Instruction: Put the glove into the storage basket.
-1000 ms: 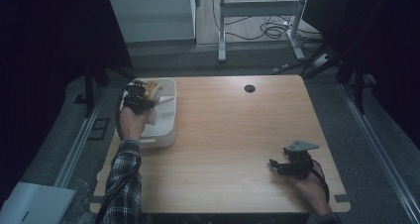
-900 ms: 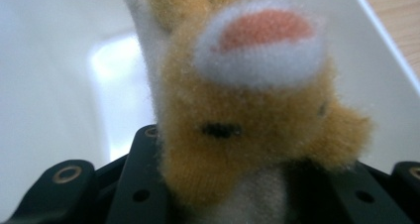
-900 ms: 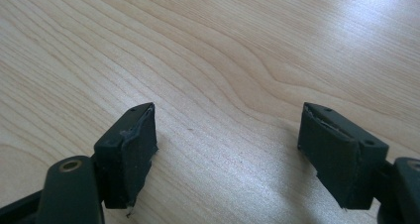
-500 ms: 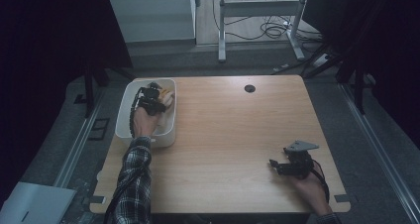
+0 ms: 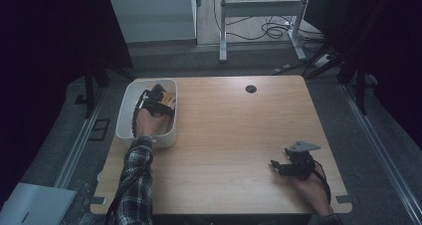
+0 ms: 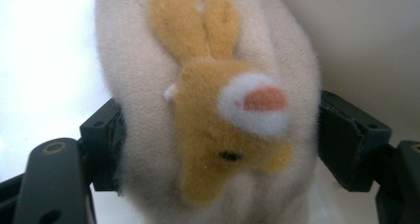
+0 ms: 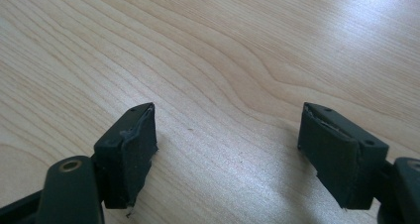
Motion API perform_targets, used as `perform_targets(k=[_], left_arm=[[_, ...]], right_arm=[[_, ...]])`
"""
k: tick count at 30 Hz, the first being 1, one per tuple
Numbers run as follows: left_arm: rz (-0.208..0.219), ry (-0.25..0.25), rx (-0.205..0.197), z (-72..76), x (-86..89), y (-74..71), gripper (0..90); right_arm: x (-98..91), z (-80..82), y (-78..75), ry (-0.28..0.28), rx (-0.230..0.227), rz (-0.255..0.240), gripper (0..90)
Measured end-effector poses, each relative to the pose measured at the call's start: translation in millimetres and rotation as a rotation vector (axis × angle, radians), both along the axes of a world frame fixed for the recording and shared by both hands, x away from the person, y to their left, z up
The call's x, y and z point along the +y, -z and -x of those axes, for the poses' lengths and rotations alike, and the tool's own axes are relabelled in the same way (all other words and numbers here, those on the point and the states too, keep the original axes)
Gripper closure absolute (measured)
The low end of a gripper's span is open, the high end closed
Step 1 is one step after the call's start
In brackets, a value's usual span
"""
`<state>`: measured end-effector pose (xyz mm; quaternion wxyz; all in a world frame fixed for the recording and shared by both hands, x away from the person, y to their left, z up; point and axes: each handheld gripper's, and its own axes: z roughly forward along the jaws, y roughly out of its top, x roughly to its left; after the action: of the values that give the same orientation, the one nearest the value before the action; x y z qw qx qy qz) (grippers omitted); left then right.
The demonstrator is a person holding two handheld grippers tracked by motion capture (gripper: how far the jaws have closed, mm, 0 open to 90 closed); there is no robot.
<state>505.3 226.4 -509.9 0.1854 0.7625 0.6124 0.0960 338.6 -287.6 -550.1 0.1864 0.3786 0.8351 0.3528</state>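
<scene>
Wooden table (image 5: 234, 150): the largest thing in frame, bare across the middle, with a small dark grommet hole (image 5: 251, 89) near its far edge. Both hands work at opposite ends of it.

White bin (image 5: 130, 116): stands at the table's left side, directly under and around the left gripper (image 5: 158, 99). The person's plaid sleeve (image 5: 135, 170) reaches forward so that the hand is down inside the bin's walls. Judged reason: the bin is the drop-off place, and the hand goes in low so the load is set down rather than tossed.

Plush toy (image 6: 213, 110): cream body with a tan rabbit-like face, white muzzle and pink nose. It lies straight ahead of the left gripper, between its two black pads, against the pale interior of the bin. In the high view only a patch of tan and orange shows just beyond the gripper.

Left gripper, state: jaws have just been opening, with the plush between them. The pads stand at the toy's flanks and the fur bulges out to them; no squeeze dent is visible, so I read this as a release under way, toy resting in the bin.

Right gripper (image 7: 225, 149): jaws spread wide, nothing between them, only wood grain ahead. It rests low at the near right corner, well apart from the bin; judged parked out of the way.
</scene>
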Motion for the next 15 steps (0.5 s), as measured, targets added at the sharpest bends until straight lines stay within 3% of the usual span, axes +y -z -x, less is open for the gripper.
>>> perform_targets(k=[6, 12, 15], left_arm=[[0.038, -0.023, -0.021, 5.7, 7.9, -10.8, 23.0], [0.104, -0.009, 0.029, 6.5, 8.9, -7.9, 37.8], [0.111, 0.014, 0.039, 5.5, 3.1, -4.7, 38.6]], right_arm=[[0.0, 0.0, 0.0, 0.0, 0.0, 0.0, 23.1], [0.0, 0.0, 0.0, 0.0, 0.0, 0.0, 23.1], [0.0, 0.0, 0.0, 0.0, 0.0, 0.0, 23.1]])
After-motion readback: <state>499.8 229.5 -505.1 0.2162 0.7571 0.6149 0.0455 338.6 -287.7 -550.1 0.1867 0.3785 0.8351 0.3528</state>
